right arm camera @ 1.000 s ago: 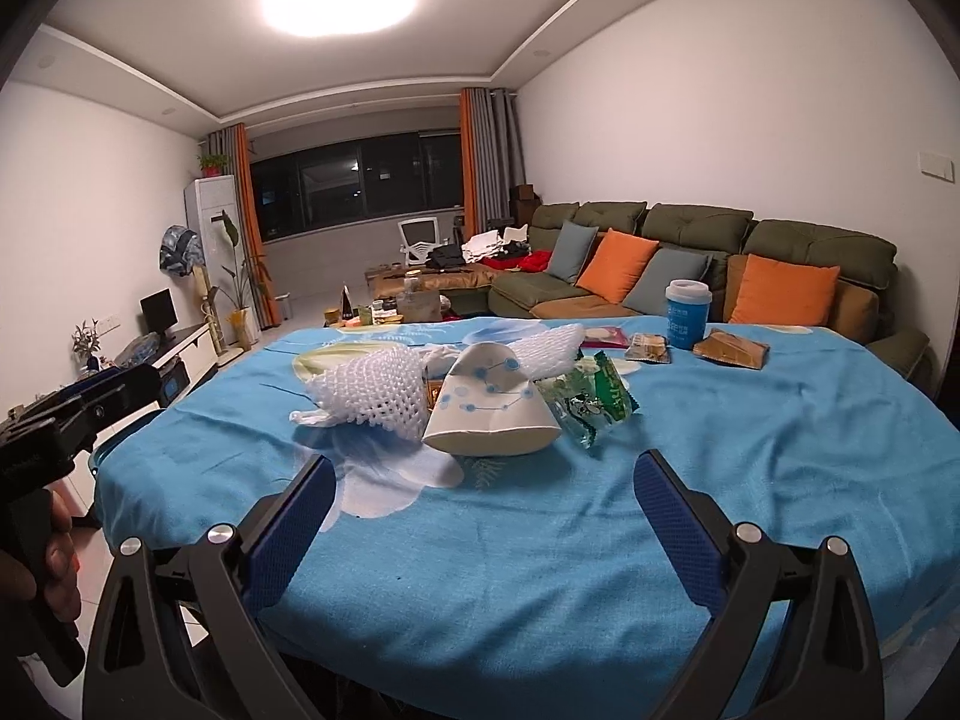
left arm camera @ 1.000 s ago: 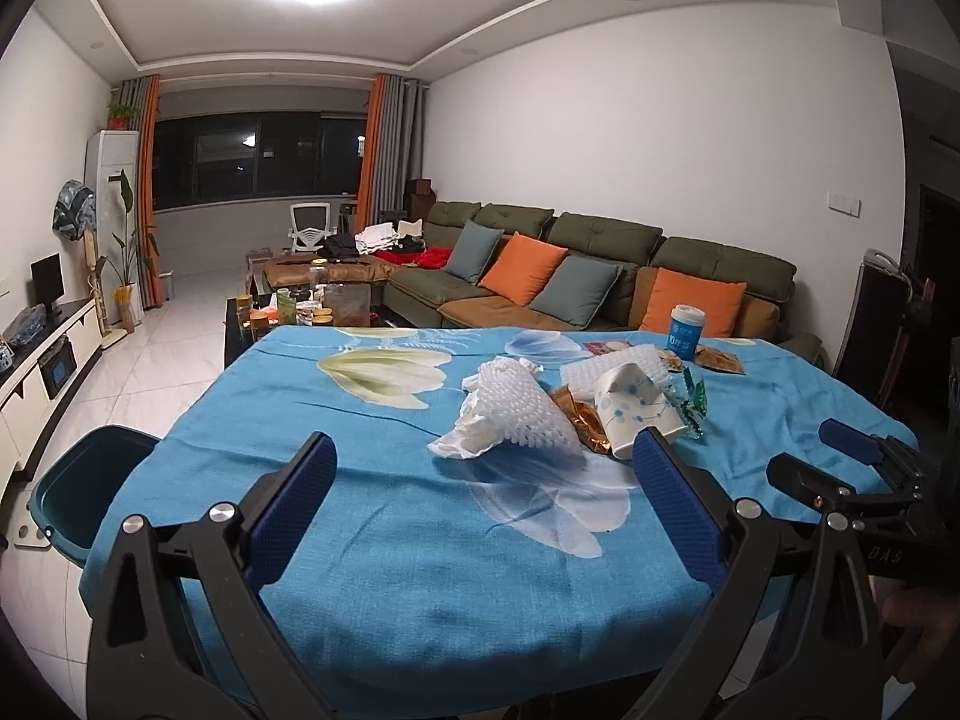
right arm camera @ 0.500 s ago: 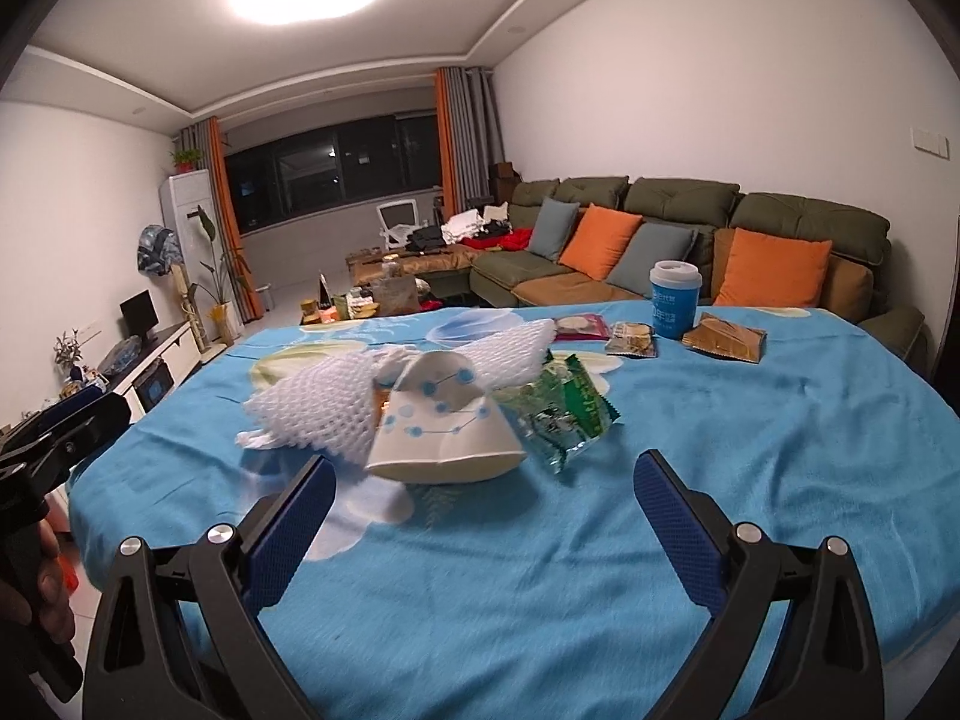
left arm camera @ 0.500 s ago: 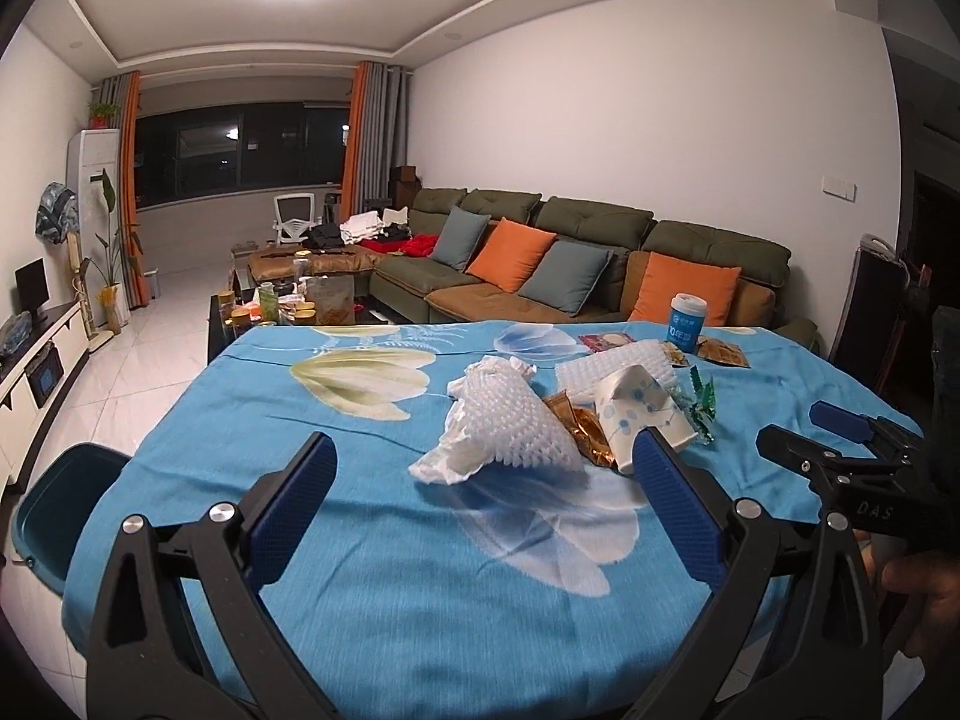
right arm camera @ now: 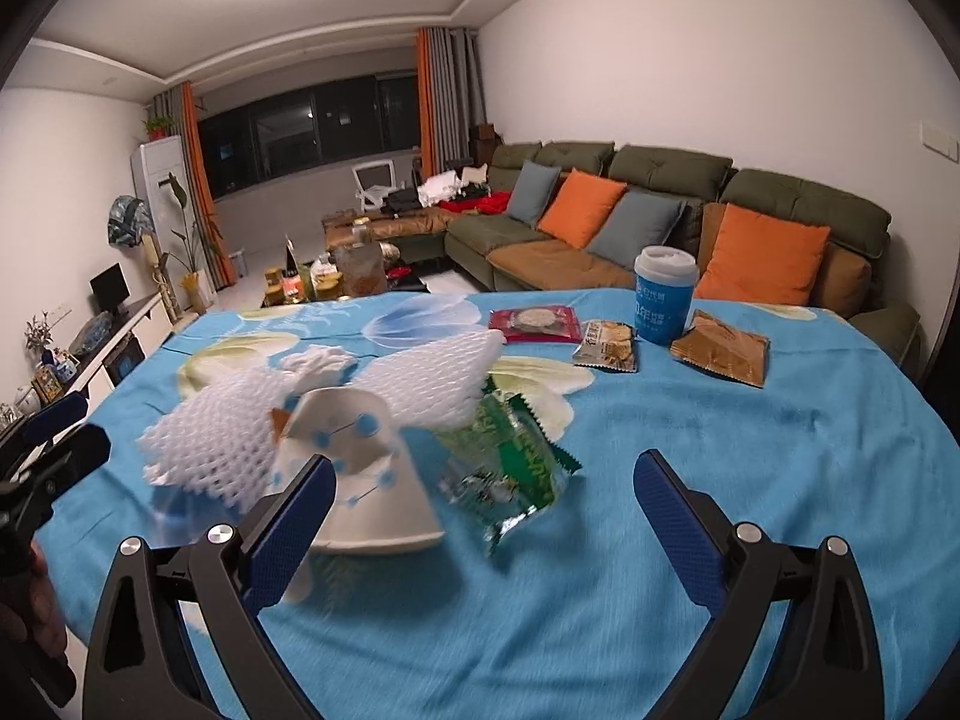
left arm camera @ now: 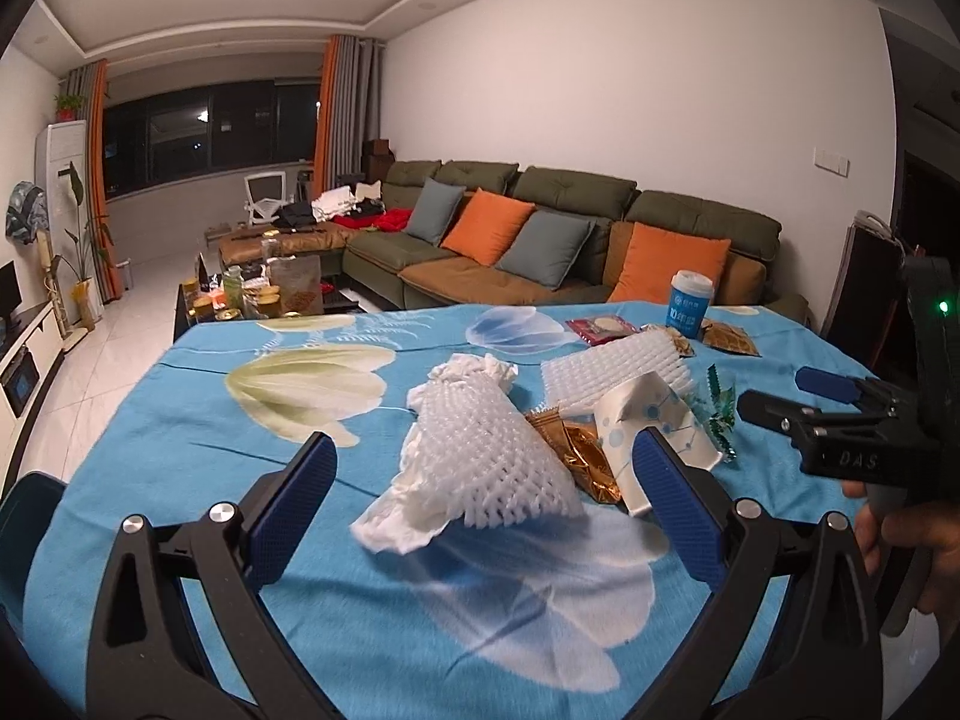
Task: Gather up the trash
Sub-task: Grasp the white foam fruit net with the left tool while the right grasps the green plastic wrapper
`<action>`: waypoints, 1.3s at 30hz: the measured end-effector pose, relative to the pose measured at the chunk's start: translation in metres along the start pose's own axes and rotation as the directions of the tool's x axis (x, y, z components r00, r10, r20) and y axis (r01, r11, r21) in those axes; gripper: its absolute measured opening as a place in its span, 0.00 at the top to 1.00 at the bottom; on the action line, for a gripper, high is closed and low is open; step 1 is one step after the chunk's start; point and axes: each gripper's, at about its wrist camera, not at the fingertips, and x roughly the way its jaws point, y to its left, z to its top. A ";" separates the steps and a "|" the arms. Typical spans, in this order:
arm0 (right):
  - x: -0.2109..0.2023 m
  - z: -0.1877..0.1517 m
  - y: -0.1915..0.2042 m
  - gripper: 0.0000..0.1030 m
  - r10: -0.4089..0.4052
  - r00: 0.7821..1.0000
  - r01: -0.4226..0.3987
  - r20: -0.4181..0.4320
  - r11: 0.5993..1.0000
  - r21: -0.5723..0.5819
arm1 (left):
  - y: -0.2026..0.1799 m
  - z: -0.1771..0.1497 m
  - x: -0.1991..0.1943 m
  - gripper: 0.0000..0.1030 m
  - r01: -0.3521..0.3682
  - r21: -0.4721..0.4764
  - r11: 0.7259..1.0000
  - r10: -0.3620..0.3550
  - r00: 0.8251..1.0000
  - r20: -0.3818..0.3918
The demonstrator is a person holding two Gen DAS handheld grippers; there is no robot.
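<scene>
Across the middle of both views, the trash sits heaped together on the blue-clothed counter (left arm camera: 180, 420): a white foam net (left arm camera: 480, 456) over tissue, a gold wrapper (left arm camera: 579, 453), a crushed paper cup (right arm camera: 366, 474) and a green wrapper (right arm camera: 510, 468), all touching, probably bunched so they can be taken in few grabs. Left gripper (left arm camera: 480, 501) frames the foam net with jaws wide apart, holding nothing; right gripper (right arm camera: 480, 516) is likewise spread and empty before the green wrapper. Toward the upper right stands a lidded blue cup (right arm camera: 665, 294), contents hidden, beside flat snack packets (right arm camera: 720, 354). At lower left, a dark bin (left arm camera: 24, 516) shows only its rim; I cannot tell what is inside.
</scene>
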 end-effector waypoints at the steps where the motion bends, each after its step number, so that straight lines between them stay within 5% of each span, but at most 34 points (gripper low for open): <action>1: 0.004 0.001 -0.002 0.07 -0.001 1.000 0.001 -0.008 1.000 0.002 | 0.000 0.000 0.007 0.06 0.002 0.000 1.000 -0.002 1.000 -0.011; 12: 0.044 0.005 -0.021 0.09 0.034 0.991 -0.027 -0.133 0.998 0.055 | 0.001 -0.003 0.062 0.07 0.038 -0.010 0.999 -0.038 0.993 -0.110; 16: 0.051 0.007 -0.018 0.09 0.046 0.986 -0.040 -0.163 0.998 0.041 | -0.001 -0.003 0.072 0.26 0.045 -0.004 0.999 -0.045 0.987 -0.152; 20: 0.057 0.008 -0.019 0.11 0.052 0.983 -0.045 -0.179 0.998 0.040 | 0.001 -0.004 0.076 0.28 0.043 -0.016 0.999 -0.045 0.986 -0.162; 26: 0.062 0.009 -0.022 0.14 0.068 0.977 -0.059 -0.204 0.997 0.051 | -0.003 -0.006 0.080 0.48 0.052 -0.010 0.999 -0.053 0.982 -0.183; 33: 0.064 0.008 -0.026 0.21 0.083 0.974 -0.069 -0.213 0.995 0.070 | -0.006 -0.008 0.086 0.85 0.074 0.008 0.997 -0.071 0.976 -0.205; 39: 0.064 0.007 -0.028 0.28 0.094 0.970 -0.079 -0.226 0.994 0.073 | -0.008 -0.009 0.086 0.90 0.077 0.015 0.997 -0.072 0.976 -0.207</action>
